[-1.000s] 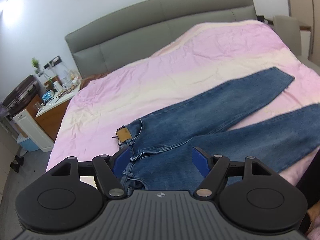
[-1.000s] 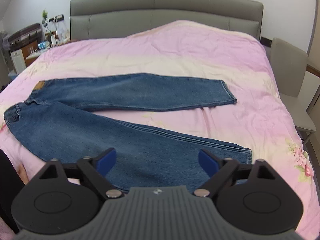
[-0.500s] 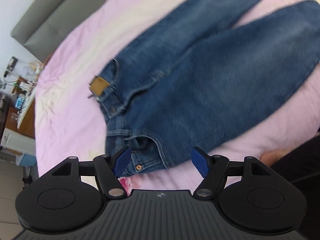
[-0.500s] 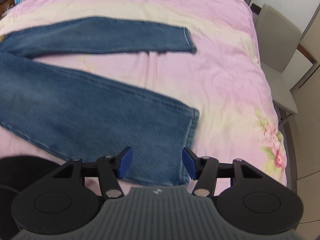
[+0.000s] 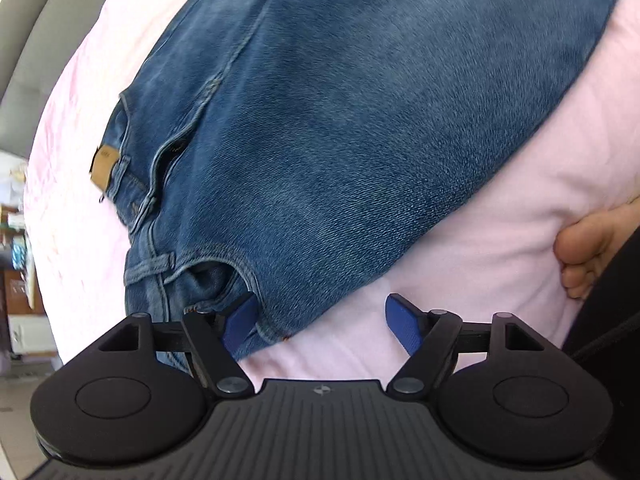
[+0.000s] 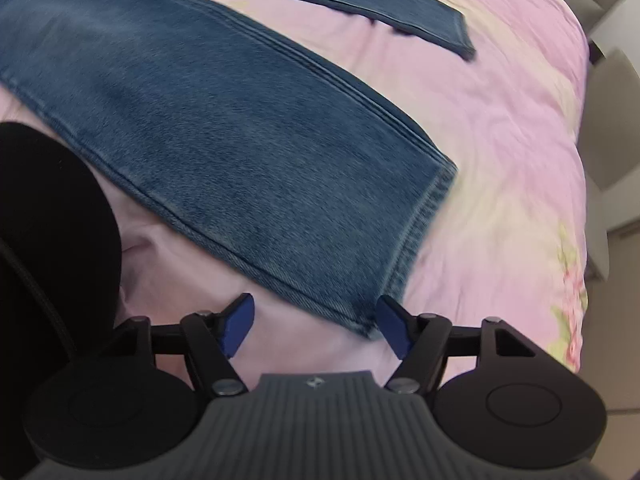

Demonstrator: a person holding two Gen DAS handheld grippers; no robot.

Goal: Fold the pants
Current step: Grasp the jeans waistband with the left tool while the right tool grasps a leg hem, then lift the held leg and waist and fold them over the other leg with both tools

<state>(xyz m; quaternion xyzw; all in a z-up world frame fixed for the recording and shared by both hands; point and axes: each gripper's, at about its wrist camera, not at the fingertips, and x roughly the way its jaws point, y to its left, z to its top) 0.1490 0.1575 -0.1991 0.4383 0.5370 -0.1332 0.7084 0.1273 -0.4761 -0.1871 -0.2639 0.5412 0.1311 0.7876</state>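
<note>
Blue jeans (image 5: 340, 128) lie flat on a pink bedsheet (image 5: 540, 200), legs spread apart. In the left wrist view my left gripper (image 5: 322, 320) is open, low over the near waistband corner; its left blue fingertip (image 5: 240, 320) overlaps the denim by the front pocket. A tan waist patch (image 5: 105, 168) shows at the left. In the right wrist view my right gripper (image 6: 314, 322) is open, straddling the near hem corner of the near leg (image 6: 240, 140). The far leg's hem (image 6: 456, 40) lies further back.
A person's bare foot (image 5: 588, 252) rests on the sheet at the right of the left wrist view. A dark clothed limb (image 6: 48, 240) fills the left of the right wrist view. A grey chair (image 6: 612, 140) stands beside the bed. The grey headboard (image 5: 36, 40) is far left.
Both grippers have dropped from a high view over the bed down close to the jeans: the left to the waistband corner, the right to the near leg's hem. Both stay open.
</note>
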